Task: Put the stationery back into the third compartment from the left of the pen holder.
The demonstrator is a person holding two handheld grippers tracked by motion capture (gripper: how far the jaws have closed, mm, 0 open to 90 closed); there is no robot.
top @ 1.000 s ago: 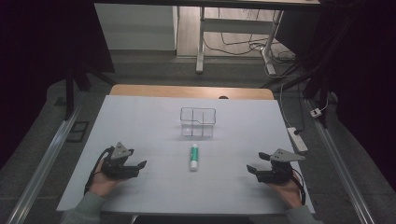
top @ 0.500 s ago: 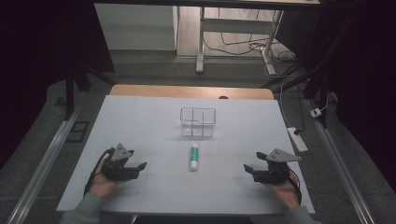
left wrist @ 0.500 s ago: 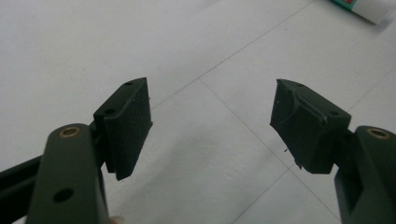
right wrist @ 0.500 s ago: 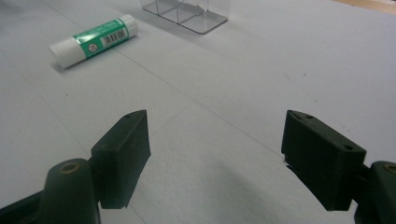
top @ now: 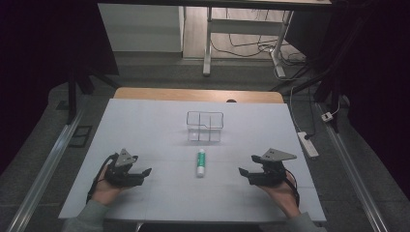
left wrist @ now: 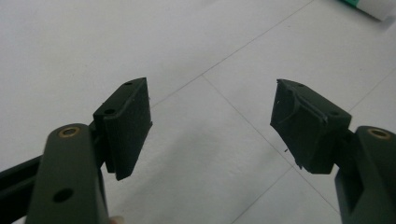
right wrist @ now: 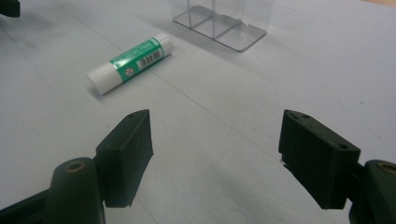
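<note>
A white and green glue stick (top: 200,162) lies on the white table top (top: 145,125), near the middle, pointing away from me. Behind it stands a clear plastic box with compartments (top: 205,126), upright and holding nothing. My left gripper (top: 145,172) rests low at the front left, its jaws open and pointing right towards the stick. My right gripper (top: 244,172) is at the front right, open and pointing left. In the right gripper view the open gripper (right wrist: 215,135) faces the glue stick (right wrist: 130,62) and the clear box (right wrist: 224,18). In the left gripper view the gripper (left wrist: 210,107) holds nothing.
A wooden strip (top: 198,94) marks the table's far edge. A white power strip (top: 307,144) lies on the floor at the right, with cables behind. Metal rails (top: 48,164) run along both sides of the table.
My right gripper has slid a little to the left, closer to the glue stick. The left gripper has hardly moved. Both stay open.
</note>
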